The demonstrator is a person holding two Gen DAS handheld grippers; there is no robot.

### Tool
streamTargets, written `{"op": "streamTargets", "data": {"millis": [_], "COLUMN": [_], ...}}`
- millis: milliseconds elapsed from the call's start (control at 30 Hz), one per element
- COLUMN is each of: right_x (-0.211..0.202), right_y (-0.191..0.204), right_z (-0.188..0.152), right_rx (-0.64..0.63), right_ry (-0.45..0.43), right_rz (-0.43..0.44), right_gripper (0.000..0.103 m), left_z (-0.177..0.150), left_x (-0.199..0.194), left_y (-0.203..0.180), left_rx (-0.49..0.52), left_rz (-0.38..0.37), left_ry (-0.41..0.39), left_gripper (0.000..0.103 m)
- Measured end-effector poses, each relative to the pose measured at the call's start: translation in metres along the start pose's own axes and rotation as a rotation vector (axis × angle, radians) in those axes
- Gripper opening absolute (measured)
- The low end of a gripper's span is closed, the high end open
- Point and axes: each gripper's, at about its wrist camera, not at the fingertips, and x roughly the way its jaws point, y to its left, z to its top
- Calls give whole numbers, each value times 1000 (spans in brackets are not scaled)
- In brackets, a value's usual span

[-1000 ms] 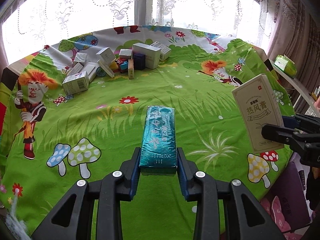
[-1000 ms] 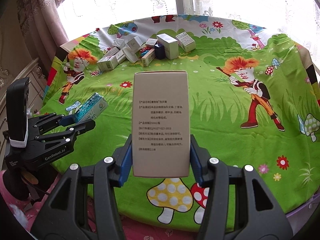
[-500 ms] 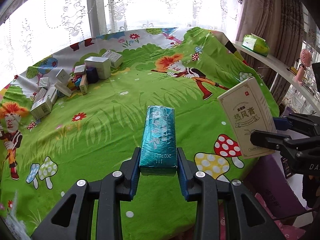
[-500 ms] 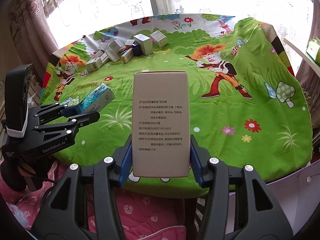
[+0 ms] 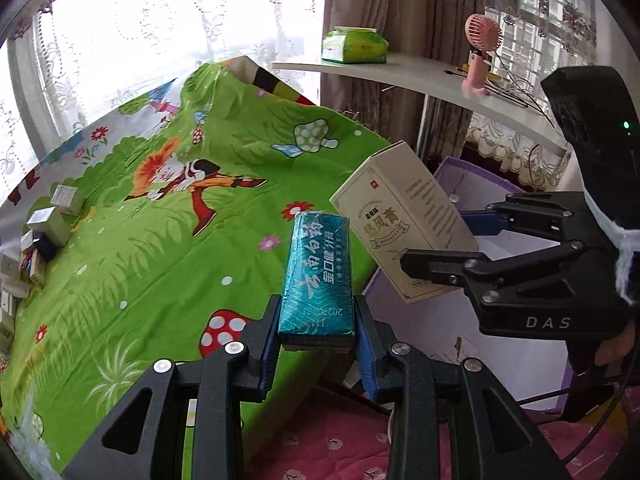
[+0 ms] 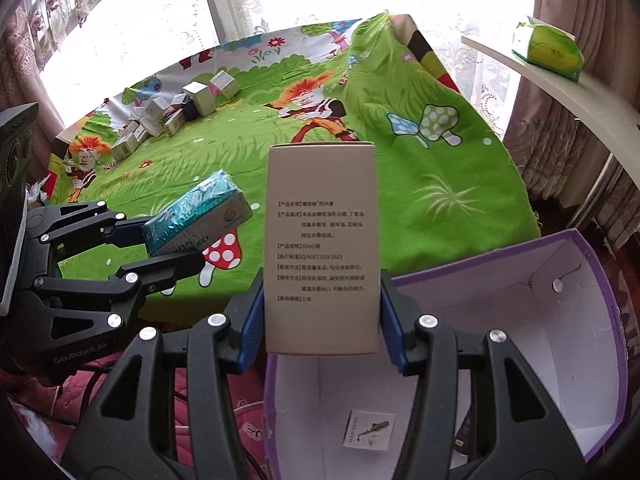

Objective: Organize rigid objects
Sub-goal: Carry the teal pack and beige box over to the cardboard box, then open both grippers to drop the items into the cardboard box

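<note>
My left gripper (image 5: 317, 336) is shut on a teal box (image 5: 318, 276), held over the table's right edge; it also shows in the right wrist view (image 6: 198, 214). My right gripper (image 6: 322, 326) is shut on a beige carton (image 6: 322, 244), held above the near rim of an open purple box (image 6: 592, 320) with a white inside. The carton also shows in the left wrist view (image 5: 404, 232), with the purple box (image 5: 472, 184) behind it. Several small boxes (image 6: 176, 116) lie grouped at the far left of the green tablecloth (image 6: 400, 168).
A white shelf (image 5: 420, 76) at the right carries a green tissue pack (image 5: 354, 46) and a pink fan (image 5: 480, 52). Curtains and a window stand behind the table. Pink bedding (image 5: 340, 436) lies below the table edge. A small card (image 6: 370, 428) lies in the purple box.
Both grippers have swung right, off the table's middle toward its right edge. The purple box has come into view below the beige carton. Both keep their hold.
</note>
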Motion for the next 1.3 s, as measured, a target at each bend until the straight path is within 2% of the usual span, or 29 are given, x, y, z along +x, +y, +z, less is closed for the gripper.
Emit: {"op": "streamTargets", "data": {"millis": [233,433,567,767,833,867,900,933,1033,1167,1300], "right_x": [-21,-37,-40,-39,-36,-36,-37,-38,-42,-42,-27], "right_y": [-55,-95,-110,-121,-124,-125,-127,-127,-121,-97,-55], "right_z": [-26,-49,-55,-59,-60,-60,-59,-58,-50,-29,-1], "right_rx": [83,142,163,174,176,179,184,190,190,143,70], "right_ry": [25,50,64,94,121,127,126,119,91,55,41], "right_rz": [-113,-224,-257,-306,-339,-363,-376,-376,-346,-312,-241], "right_gripper": [55,55,55,55,59,63,73,78,79,79,79], "left_z": [17,14,13,8,6,6,5,5,7,8,-10], "left_x": [21,40,42,45,48,48,47,44,33,13,-11], "left_y": [-63,-108,-133,-143,-141,-138,-133,-125,-93,-24,62], "left_rx": [148,234,288,274,254,239,220,197,100,-44,-200], "left_rz": [-94,-159,-186,-237,-250,-250,-257,-264,-241,-123,58], "left_ry": [28,67,66,59,86,88,83,76,32,-41,-95], "left_gripper": [34,34,35,36,45,50,51,51,55,60,79]}}
